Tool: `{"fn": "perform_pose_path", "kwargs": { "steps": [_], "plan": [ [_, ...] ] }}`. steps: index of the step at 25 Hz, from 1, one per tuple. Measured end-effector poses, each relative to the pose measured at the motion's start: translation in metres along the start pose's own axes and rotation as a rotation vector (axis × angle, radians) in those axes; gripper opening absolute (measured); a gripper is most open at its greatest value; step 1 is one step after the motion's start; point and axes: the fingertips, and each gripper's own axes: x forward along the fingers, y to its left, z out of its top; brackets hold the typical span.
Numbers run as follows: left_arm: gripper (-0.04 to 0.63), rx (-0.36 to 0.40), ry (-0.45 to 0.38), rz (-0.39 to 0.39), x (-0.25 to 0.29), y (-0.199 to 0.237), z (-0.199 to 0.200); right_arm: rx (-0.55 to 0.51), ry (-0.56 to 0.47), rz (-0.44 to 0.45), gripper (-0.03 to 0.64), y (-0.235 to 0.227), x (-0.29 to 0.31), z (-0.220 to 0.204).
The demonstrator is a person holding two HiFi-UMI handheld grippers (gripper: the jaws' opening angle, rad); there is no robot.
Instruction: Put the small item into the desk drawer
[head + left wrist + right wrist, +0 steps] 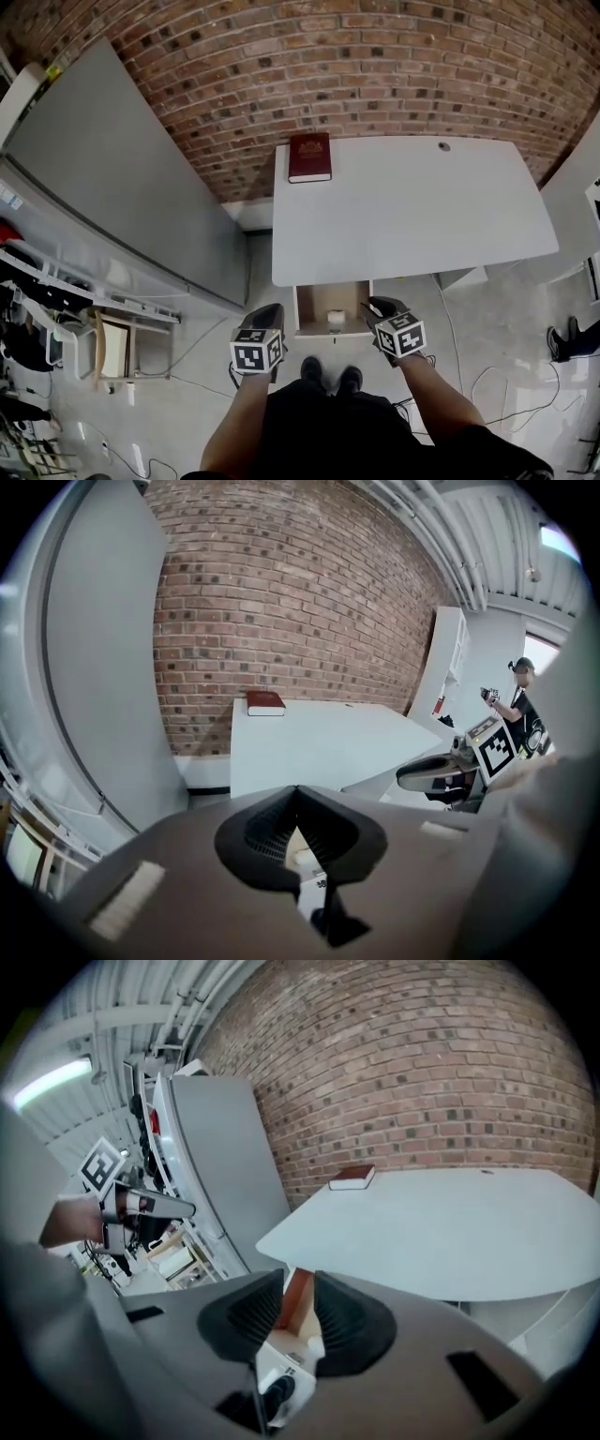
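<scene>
White small item (335,320) already lies in the open desk drawer (302,317), w/ left gripper (266,315) left of drawer, jaws together & empty, right gripper (381,309) right of it, jaws narrowly apart & empty, so prob. push drawer front squarely, evenly.

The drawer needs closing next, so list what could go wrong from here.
1. The small white item lies at the front edge of the open drawer; a sharp push might send it sliding, or jam it under the desk.
2. The left gripper and right gripper hang close beside the drawer's sides, so either might knock it askew.
</scene>
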Motion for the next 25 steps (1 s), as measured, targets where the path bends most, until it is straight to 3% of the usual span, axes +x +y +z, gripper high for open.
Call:
{"fn": "perform_pose_path", "kwargs": {
  "steps": [5,11,17,25],
  "plan": [
    [0.011,0.059,-0.052,0.002,-0.016,0.001,0.031,0.003,-0.079,0.026,0.080,0.008,-0.013,0.033],
    [0.011,0.103,-0.128,0.018,-0.033,0.037,0.067,-0.012,-0.135,0.023,0.080,0.027,-0.023,0.062],
    [0.011,0.136,-0.164,-0.067,-0.045,0.070,0.082,0.003,-0.188,0.025,0.067,0.071,-0.012,0.081],
    [0.011,0.184,-0.209,-0.190,-0.064,0.116,0.095,0.006,-0.283,-0.073,0.017,0.120,0.002,0.130]
  ]
}}
